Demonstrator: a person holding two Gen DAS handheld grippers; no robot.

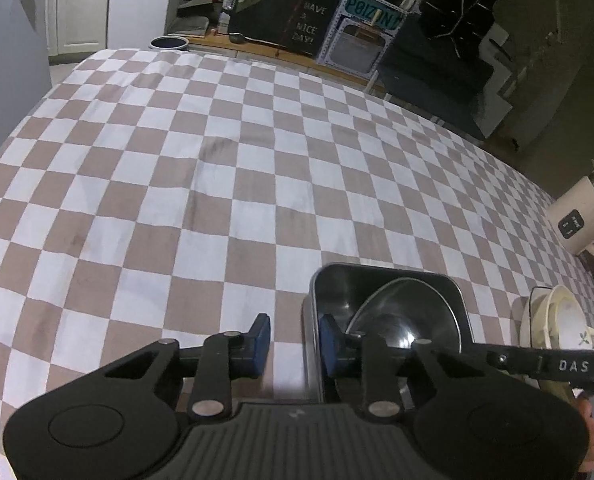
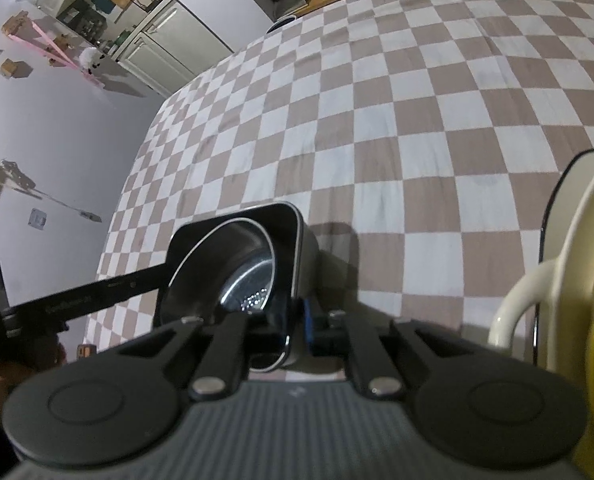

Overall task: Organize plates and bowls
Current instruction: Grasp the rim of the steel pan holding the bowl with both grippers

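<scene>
1. On the checked cloth (image 1: pixel 217 200), near the person's edge: steel tin (image 1: pixel 377 276) with a bowl (image 1: pixel 401 316) tilted inside it, leaning on the tin wall.
2. Left gripper (image 1: pixel 295 340): jaws narrow and straddling the tin's left wall. Pads aren't pressing, so nothing is held.
3. Right gripper (image 2: pixel 293 324): clamped on the tin's right wall. I'd guess a two-sided grip, to lift the tin level so the bowl stays put.
4. Cream dishes (image 2: pixel 569 280) stand on edge just right of the tin. Tight clearance there.

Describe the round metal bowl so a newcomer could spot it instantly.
On the checkered tablecloth, find the dark square metal container at the near edge. The round metal bowl leans tilted inside it, shiny steel, unlike the cream dishes beside it.
</scene>
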